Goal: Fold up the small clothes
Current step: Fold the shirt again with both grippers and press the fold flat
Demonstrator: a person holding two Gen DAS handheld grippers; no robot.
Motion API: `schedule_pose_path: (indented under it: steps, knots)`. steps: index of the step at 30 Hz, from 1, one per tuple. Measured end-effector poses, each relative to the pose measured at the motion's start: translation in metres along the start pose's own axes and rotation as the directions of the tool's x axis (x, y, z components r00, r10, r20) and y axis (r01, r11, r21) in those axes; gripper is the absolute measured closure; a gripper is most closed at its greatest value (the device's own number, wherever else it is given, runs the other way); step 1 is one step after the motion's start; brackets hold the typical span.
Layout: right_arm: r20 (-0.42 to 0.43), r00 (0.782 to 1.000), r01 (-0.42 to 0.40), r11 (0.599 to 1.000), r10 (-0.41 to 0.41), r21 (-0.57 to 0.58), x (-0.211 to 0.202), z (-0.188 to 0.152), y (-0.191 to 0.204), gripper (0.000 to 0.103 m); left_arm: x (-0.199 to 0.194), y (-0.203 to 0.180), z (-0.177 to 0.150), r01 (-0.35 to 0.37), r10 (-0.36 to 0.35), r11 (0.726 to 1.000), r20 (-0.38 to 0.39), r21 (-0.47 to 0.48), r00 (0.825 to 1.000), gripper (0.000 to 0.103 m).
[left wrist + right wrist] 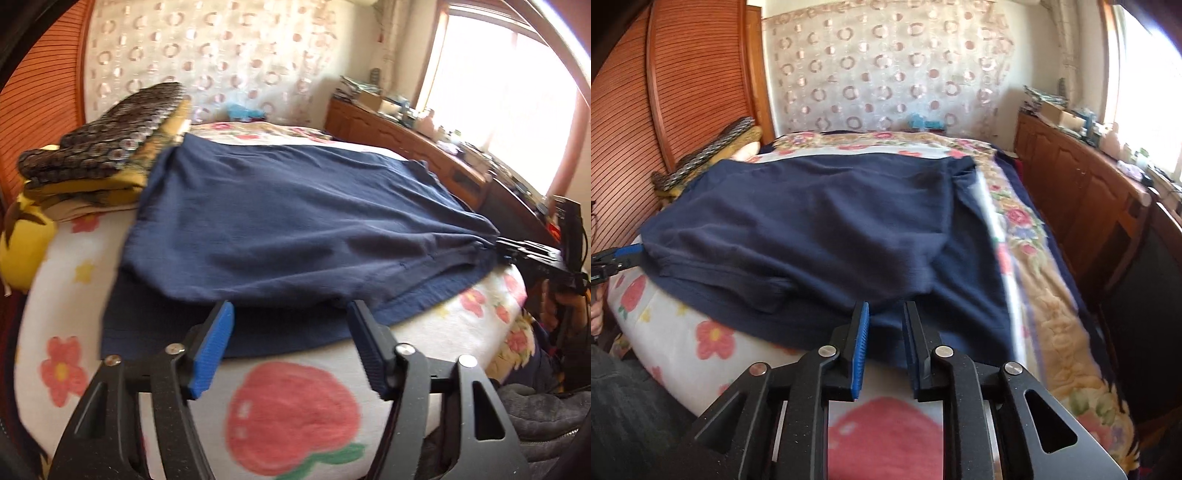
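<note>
Left gripper (290,314): its 2 blue-padded fingers (210,347) stand well apart at the near hem of the navy garment (295,221). The pads sit just at the cloth edge; nothing is pinched between them.

Right gripper (884,314): fingers (860,347) apart by a narrow gap, tips at the near edge of the garment (812,229). Some blur here, but the pads do not look pressed on the cloth. In the left wrist view the right gripper (517,251) shows at the garment's right corner, where the fabric gathers to a point; whether it touches there I cannot tell.

Garment location: spread on the flower-and-strawberry blanket (295,413) covering the bed, upper layer folded over a lower layer whose hem shows along the near side. Long axis runs left to right across both views; the near hem faces the grippers.

Edges and room: a bare strip of blanket lies between the garment and the near bed edge. On the left, a stack of folded patterned cloth (103,147) touches or just overlaps the garment's far-left corner, so little room there. Right of the garment, a band of floral blanket border (1027,236) is open up to the bed edge, beside a wooden cabinet (1082,195). Beyond the far hem, open blanket continues to the circle-patterned curtain (886,74).
</note>
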State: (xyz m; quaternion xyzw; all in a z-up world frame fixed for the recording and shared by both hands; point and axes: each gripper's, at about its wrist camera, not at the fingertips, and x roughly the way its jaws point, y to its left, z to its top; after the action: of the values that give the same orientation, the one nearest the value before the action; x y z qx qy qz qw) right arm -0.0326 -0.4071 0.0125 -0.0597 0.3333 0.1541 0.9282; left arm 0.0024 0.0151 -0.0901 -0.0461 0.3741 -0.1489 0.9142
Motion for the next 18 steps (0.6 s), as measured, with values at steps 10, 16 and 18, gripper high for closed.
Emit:
schedule_pose_path:
  steps: [10,16,18]
  knots:
    - [-0.034,0.992,-0.126,0.991,0.124,-0.036,0.036,-0.004,0.058,0.075,0.026,-0.034,0.0,0.074,-0.069,0.995,-0.076,0.066,0.995,0.048]
    - [-0.017,0.988,-0.154,0.988,0.154,-0.009,0.049,0.003,0.06,0.099,0.022,-0.038,0.001,0.087,-0.081,0.993,-0.067,0.084,0.994,0.094]
    - [-0.009,0.98,-0.197,0.98,0.197,0.004,0.042,0.001,0.056,0.099,0.009,-0.041,-0.001,0.094,-0.089,0.991,-0.059,0.091,0.994,0.094]
